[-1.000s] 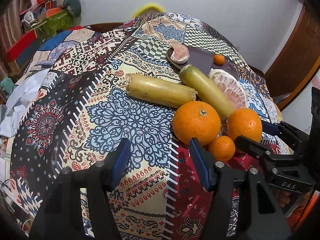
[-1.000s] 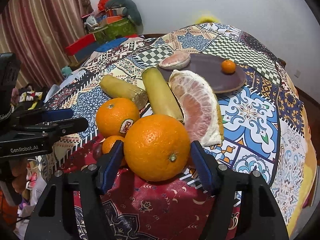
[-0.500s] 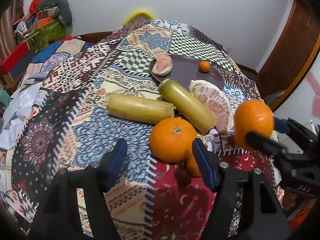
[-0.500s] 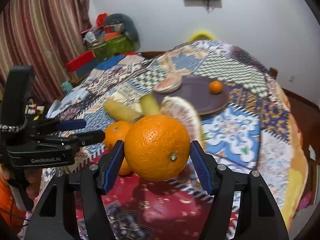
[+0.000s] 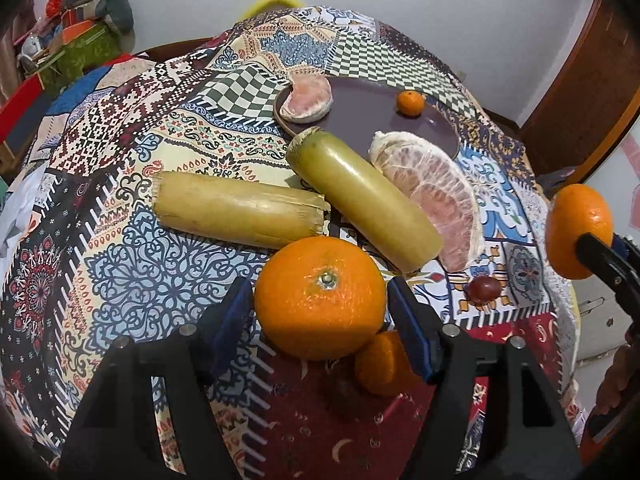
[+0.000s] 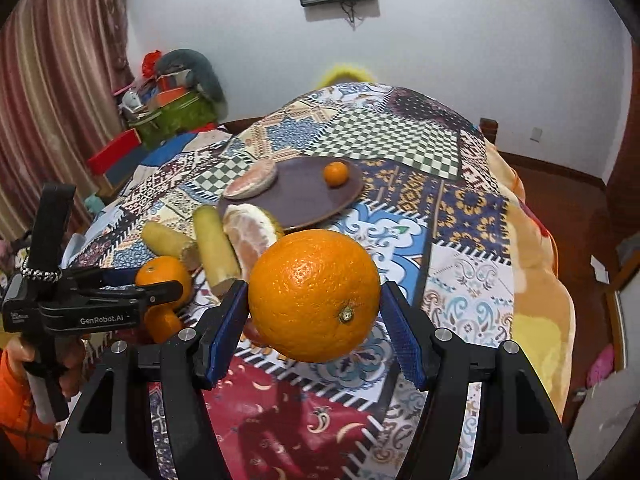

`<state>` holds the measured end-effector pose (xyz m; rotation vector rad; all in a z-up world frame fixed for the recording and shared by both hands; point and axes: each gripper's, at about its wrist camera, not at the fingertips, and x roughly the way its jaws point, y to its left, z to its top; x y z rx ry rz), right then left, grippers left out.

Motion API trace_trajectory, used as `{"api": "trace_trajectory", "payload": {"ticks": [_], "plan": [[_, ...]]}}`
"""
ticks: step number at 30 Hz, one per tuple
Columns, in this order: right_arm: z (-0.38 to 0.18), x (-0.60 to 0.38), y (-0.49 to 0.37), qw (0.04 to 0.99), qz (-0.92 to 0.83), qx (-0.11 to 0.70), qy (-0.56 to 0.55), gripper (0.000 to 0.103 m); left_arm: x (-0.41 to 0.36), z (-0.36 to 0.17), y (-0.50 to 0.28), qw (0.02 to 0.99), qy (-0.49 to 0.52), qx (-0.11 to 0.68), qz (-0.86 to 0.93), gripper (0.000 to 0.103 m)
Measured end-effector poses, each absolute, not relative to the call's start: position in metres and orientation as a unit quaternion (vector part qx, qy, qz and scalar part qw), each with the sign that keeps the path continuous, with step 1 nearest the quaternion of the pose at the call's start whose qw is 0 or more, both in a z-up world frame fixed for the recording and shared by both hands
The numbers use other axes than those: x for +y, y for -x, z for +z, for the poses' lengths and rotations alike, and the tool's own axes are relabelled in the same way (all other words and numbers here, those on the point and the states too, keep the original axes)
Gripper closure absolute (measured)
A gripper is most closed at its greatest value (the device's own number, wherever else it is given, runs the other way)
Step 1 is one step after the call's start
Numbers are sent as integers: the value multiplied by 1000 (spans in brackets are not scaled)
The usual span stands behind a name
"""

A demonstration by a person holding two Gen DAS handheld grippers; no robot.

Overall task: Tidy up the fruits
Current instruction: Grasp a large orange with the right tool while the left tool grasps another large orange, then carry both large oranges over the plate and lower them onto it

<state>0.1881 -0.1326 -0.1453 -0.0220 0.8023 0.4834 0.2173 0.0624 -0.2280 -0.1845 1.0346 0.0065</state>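
My right gripper (image 6: 314,328) is shut on a large orange (image 6: 314,296) and holds it in the air above the table's near edge; it also shows at the right of the left wrist view (image 5: 578,230). My left gripper (image 5: 320,316) is open, its jaws on either side of a second large orange (image 5: 320,298) that rests on the cloth. A small mandarin (image 5: 378,364) lies beside that orange. A dark purple plate (image 5: 368,118) holds a pomelo piece (image 5: 306,98) and a small mandarin (image 5: 410,102).
Two sugarcane pieces (image 5: 240,210) (image 5: 362,198) and a peeled pomelo wedge (image 5: 434,196) lie on the patchwork tablecloth (image 5: 120,240) before the plate. A dark grape (image 5: 484,288) lies near the right edge. Clutter stands at the far left (image 6: 172,100).
My right gripper has lifted its orange higher and away from the pile. My left gripper has moved forward so its jaws flank the second orange.
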Motion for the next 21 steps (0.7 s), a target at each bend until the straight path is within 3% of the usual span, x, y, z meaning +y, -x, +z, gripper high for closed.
{"api": "trace_trajectory", "payload": {"ticks": [12,21], "plan": [[-149,-135,-189,887,242,392,3,40,63,-227,-216,868,91,488,13,37],[-140,-136,-195,893,242,380,1,40,68,-199,-205,886,96,454,14,37]]}}
